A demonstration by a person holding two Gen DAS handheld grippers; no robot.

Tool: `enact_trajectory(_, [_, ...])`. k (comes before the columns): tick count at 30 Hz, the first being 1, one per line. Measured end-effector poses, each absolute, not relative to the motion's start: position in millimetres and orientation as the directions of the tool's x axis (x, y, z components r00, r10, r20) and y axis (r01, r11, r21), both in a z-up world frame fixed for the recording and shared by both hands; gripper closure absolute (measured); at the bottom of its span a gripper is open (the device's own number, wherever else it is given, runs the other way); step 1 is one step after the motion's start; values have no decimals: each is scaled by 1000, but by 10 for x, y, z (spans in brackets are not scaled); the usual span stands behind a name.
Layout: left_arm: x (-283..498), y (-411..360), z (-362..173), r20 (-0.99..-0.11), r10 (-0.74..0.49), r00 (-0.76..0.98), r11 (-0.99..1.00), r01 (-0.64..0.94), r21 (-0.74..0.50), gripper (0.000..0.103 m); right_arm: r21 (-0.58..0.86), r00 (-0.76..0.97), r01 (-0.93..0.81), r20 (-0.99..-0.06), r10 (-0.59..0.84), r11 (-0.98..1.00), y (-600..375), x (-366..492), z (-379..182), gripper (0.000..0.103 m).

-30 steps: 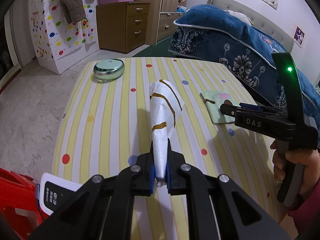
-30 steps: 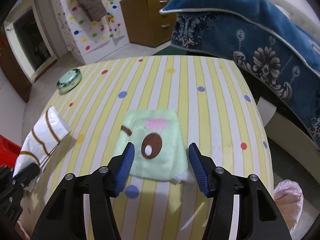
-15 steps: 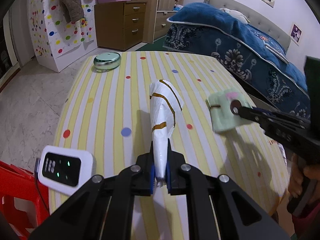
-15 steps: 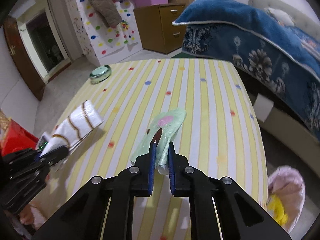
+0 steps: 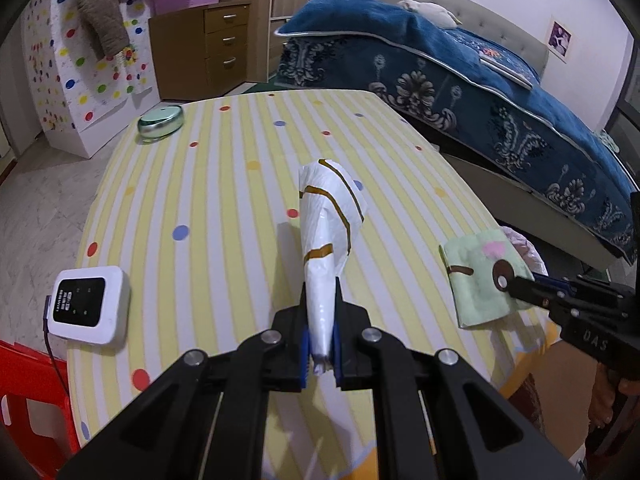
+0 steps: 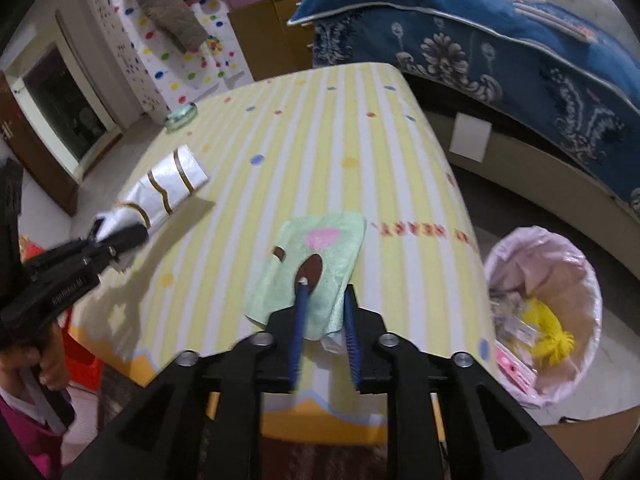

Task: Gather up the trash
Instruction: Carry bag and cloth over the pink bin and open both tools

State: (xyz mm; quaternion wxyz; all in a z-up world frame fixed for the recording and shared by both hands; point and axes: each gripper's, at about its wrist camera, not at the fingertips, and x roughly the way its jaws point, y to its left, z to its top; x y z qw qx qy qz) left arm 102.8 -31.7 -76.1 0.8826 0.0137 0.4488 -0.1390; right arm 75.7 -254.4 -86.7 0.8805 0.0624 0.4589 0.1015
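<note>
Your left gripper (image 5: 320, 332) is clamped on the white wrapper (image 5: 328, 232) with brown stripes, above the striped tablecloth (image 5: 208, 208). Your right gripper (image 6: 326, 312), marked "DAS", has just been opening its jaws, with the green packet (image 6: 316, 264) between them beside the pink-lined bin (image 6: 560, 276). Red tablecloth lettering reads partly "HEART".

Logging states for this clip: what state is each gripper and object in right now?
Left gripper: shut on wrapper.
Wrapper: pinched at one end, raised above the table.
Right gripper: jaws just opened slightly, packet between them, apparently gripped.
Packet: lifted at table edge.
Bin: open, lined, partly filled.
Tin: lid closed.
Device: screen lit, cable attached.
Drawers: closed.
</note>
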Motion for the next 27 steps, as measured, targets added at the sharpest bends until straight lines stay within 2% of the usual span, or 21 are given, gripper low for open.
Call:
enact_trajectory(1, [1018,-334,-758,-796,-234,558,960,261,-99,97,191,563,-121,-795,226,974,-2559,734,-860,75])
enact_trajectory(4, [991,-377,-752,-797,-235,557,958,270,-94,97,161,582,-109,-790,194,981,-2579,679,-839,60])
enact_trajectory(8, [975,-402,-766,-800,-230,555,958,272,-86,97,174,580,-115,-788,208,978,-2573,695,-864,60])
enact_trajectory(11, [964,-398,-771,-801,-227,554,959,271,-85,97,171,573,-113,-793,205,979,-2519,735,-921,53])
enact_trajectory(17, [964,-357,-788,-804,-223,551,961,265,-85,97,138,563,-110,-808,176,984,-2406,752,-1035,50])
enact_trajectory(18, [967,-349,-796,-805,-223,550,961,264,-86,97,135,566,-111,-806,174,985,-2390,739,-1037,52])
enact_trajectory(19, [970,-344,-805,-806,-223,548,961,263,-87,97,145,570,-111,-801,183,983,-2381,726,-1031,61])
enact_trajectory(22, [962,-336,-817,-808,-227,543,960,266,-91,97,186,592,-112,-776,216,976,-2387,686,-980,78])
enact_trajectory(25, [944,-342,-808,-807,-229,545,958,271,-89,97,229,635,-111,-733,247,967,-2442,639,-825,91])
enact_trajectory(27, [930,-358,-786,-803,-233,548,957,275,-90,97,235,665,-113,-704,249,966,-2469,606,-690,95])
